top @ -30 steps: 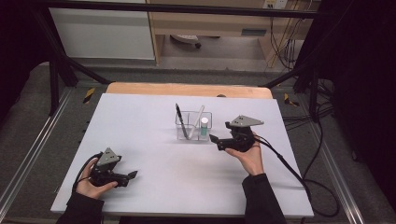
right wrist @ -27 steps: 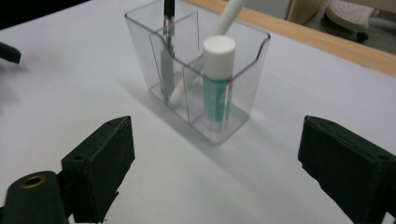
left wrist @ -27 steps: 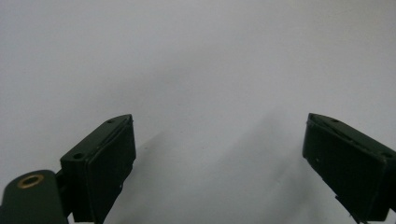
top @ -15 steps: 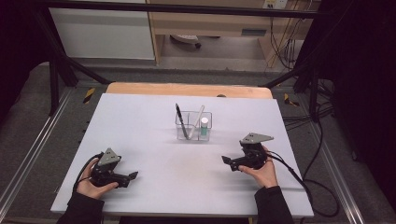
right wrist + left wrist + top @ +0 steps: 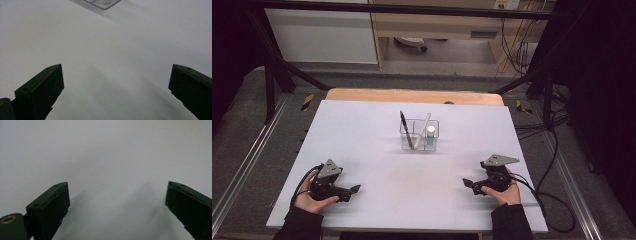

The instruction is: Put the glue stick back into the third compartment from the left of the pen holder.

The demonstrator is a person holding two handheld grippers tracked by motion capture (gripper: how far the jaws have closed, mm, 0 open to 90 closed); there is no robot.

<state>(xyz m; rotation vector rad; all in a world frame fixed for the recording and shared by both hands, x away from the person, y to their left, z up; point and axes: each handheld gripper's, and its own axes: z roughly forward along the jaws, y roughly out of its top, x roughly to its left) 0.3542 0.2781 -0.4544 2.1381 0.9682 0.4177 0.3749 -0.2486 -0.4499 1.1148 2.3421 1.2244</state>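
We see the left gripper [image 5: 354, 189] resting low over the near left part of the white worktop [image 5: 377, 145], held in the person's left hand [image 5: 312, 197], its fingers [image 5: 50, 207] spread wide with nothing but bare worktop between them in the left gripper view. The right gripper [image 5: 466, 183] sits over the near right part of the worktop in the person's right hand [image 5: 504, 192], pointing toward the middle; its fingers [image 5: 42, 90] have just been opening and now stand released, wide apart, with only bare white surface between them. Each gripper carries a grey three-cornered plate on top, and a dark cable trails from it toward the near edge. The thing nearest to both is a clear plastic organiser [image 5: 419, 135], which stands upright at the middle of the worktop, well apart from either gripper and farther from the person than both. In it we see a black pen [image 5: 406, 129] leaning to the left in the left part, a white pen [image 5: 424, 127] leaning to the right, and a small tube with a white cap [image 5: 431, 134] standing in the right part. In the right gripper view a corner of the organiser [image 5: 103, 3] shows at the top edge, beyond the open fingers. A wooden board [image 5: 412, 96] lies along the far edge of the worktop.
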